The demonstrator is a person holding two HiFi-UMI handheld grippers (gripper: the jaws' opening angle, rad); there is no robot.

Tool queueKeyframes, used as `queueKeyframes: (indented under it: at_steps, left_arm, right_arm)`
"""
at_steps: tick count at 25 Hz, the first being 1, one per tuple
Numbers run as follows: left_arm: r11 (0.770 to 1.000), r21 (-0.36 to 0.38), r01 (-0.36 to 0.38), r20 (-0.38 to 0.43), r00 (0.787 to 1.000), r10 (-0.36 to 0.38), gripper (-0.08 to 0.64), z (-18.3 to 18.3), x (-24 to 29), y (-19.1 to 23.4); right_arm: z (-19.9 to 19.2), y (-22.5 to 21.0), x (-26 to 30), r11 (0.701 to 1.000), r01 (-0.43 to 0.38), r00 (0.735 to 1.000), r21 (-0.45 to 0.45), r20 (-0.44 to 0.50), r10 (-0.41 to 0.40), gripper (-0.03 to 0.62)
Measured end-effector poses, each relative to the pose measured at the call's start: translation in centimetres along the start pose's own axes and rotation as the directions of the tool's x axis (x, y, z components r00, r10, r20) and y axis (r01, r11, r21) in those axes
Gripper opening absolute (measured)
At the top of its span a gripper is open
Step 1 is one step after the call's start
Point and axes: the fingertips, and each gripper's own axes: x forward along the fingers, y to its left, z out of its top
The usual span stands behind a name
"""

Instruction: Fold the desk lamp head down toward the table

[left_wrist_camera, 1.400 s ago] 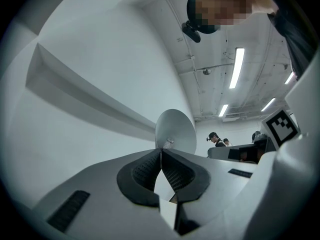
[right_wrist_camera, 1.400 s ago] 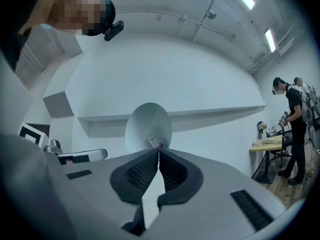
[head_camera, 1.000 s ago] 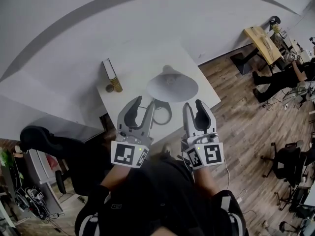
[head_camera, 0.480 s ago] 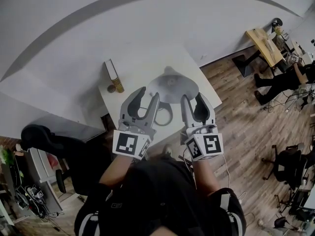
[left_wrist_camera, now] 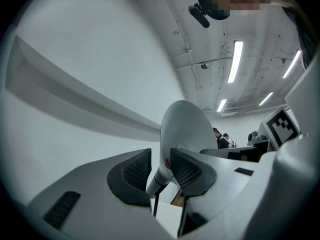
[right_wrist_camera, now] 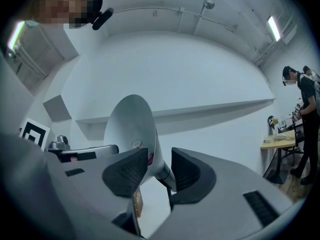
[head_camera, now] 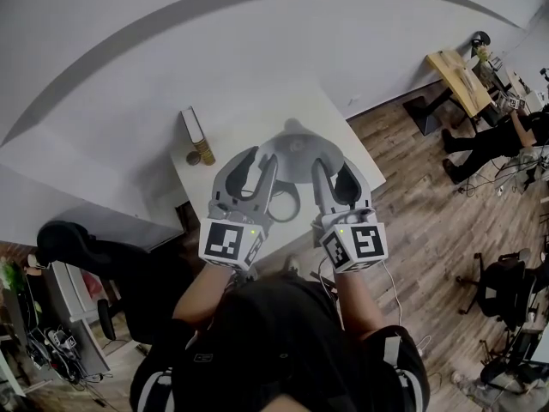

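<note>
Forward since a second ago, my left gripper [head_camera: 260,158] and right gripper [head_camera: 333,168] flank the white conical desk lamp head [head_camera: 296,147]. Both sets of jaws are closing but apart, clamping nothing, so folding hasn't started.

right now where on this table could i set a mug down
Bare tabletop behind the lamp head, between the box and the far right corner. A thin strip along the right edge. Crowded: front middle, lamp head over its base; left rear, box and gold jar.

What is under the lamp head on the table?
A dark ring lies on the table at the near edge of the lamp head; anything directly beneath it is covered.
</note>
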Motion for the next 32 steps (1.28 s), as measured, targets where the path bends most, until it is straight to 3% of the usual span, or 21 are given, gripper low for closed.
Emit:
queueKeyframes:
  at_steps: [2,10,20,28,32]
  left_arm:
    - [1.000,0.002,-0.004,0.006,1.000,0.004,0.104,0.1,0.0,0.1]
    - [1.000,0.019,0.015,0.009,1.000,-0.015,0.060,0.1,-0.2,-0.6]
    - [1.000,-0.004,0.018,0.009,1.000,-0.017,0.049,-0.8,-1.2,-0.9]
    - [1.000,0.025,0.008,0.003,1.000,-0.008,0.044,-1.9,-2.1,-1.0]
    - [1.000,-0.006,-0.005,0.023,1.000,0.006,0.043,-1.8,-2.4,-1.3]
  right_arm:
    - [-0.1,0.0,0.1,1.000,-0.005,1.000,0.000,-0.002,0.005,0.129]
    - [-0.2,0.7,-0.2,1.000,-0.027,1.000,-0.010,-0.001,0.027,0.055]
    - [-1.2,0.8,-1.1,1.000,-0.022,1.000,-0.022,-0.022,0.022,0.054]
    - [-2.4,1.0,-1.7,0.999,-0.020,0.999,-0.037,-0.039,0.018,0.054]
    - [-3.1,1.1,-2.2,0.998,-0.021,0.999,-0.062,-0.050,0.018,0.054]
